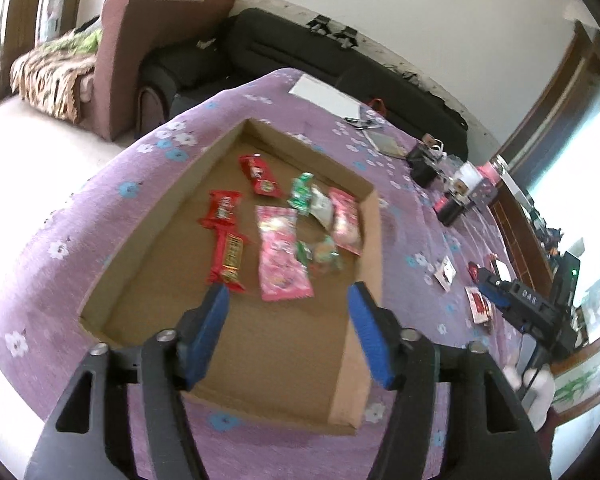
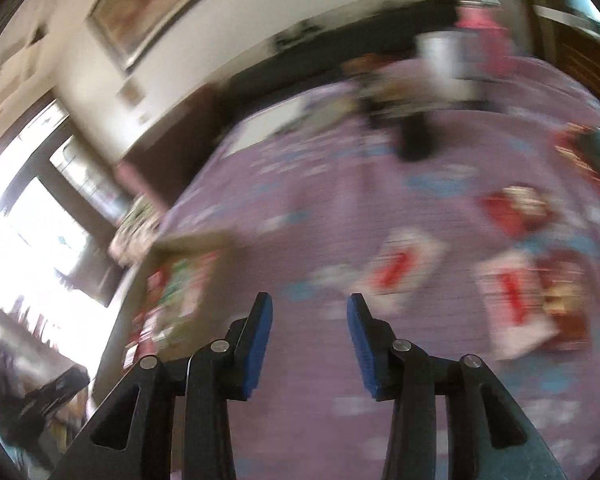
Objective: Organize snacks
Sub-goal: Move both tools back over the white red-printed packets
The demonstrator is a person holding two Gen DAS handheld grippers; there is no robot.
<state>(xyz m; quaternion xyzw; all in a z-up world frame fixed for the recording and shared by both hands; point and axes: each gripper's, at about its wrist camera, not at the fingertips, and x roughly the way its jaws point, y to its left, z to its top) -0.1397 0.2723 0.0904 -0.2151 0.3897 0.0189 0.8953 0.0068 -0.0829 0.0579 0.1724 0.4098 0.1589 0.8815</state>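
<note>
A shallow cardboard box (image 1: 364,248) lies on a purple flowered cloth (image 1: 60,208). Inside it are several snack packets: red ones (image 1: 222,210), a large pink one (image 1: 282,254), a second pink one (image 1: 346,220) and green ones (image 1: 302,194). My left gripper (image 1: 288,294) hovers open over the box's near half, nothing between its blue pads. The right gripper (image 1: 496,296) shows at the right over loose packets (image 1: 480,304). The right wrist view is blurred: my right gripper (image 2: 310,304) is open and empty above the cloth, with white-and-red packets (image 2: 400,268) and a red packet (image 2: 516,208) ahead, the box (image 2: 180,280) at left.
At the cloth's far side lie white paper (image 1: 324,94), a small pad (image 1: 388,144), dark gadgets (image 1: 424,164) and a pink container (image 1: 490,176). A brown armchair (image 1: 112,60) and black sofa (image 1: 300,48) stand behind. A hand in a white glove (image 1: 536,388) shows at right.
</note>
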